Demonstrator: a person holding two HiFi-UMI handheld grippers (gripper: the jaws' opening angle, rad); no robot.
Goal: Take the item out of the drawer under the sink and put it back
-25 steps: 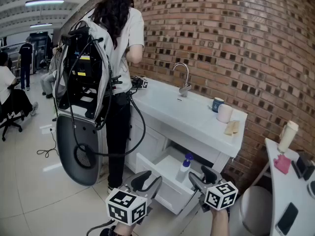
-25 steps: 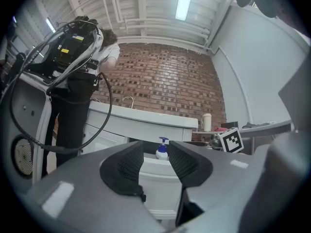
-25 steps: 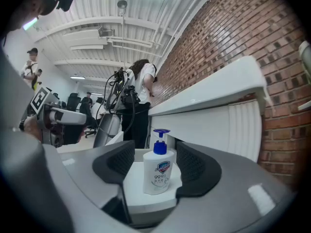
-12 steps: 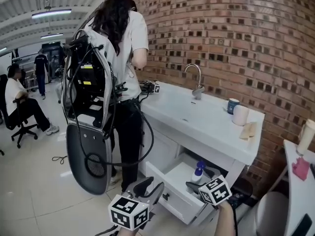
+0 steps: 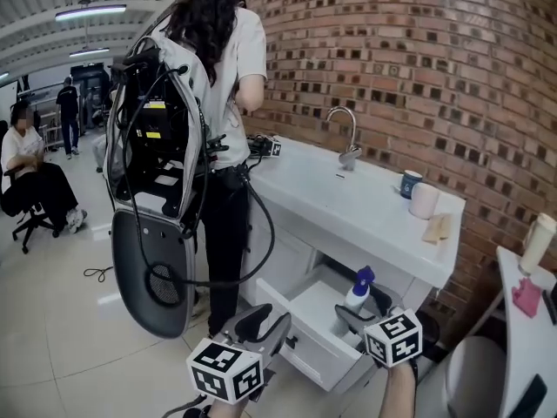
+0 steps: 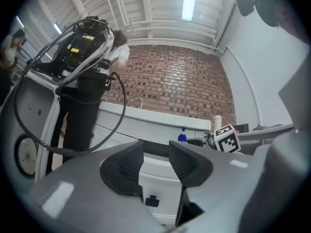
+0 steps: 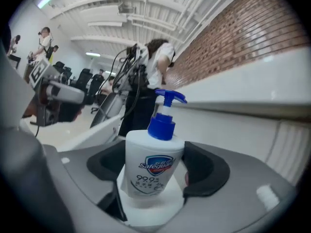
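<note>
Right gripper (image 5: 365,312) jaws closing on the soap bottle (image 7: 154,169), pads against both its sides. Bottle upright, over the open drawer (image 5: 300,333) under the sink. Left gripper (image 6: 154,159) empty, jaws narrowly apart.

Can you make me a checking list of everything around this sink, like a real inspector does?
Surface: white sink counter, mostly bare, with a tap at the back.
Job's things: the drawer under the sink is open; the soap bottle is upright over it.
Clutter: blue mug, white cylinder and tan cloth at the counter's right end.
Grippers: right gripper is closing on the soap bottle, which sits between its fingers; left gripper is open, nothing between its fingers.
Cables: black cable loops from the backpack rig on the standing person.
Surroundings: brick wall; seated person far left.
</note>
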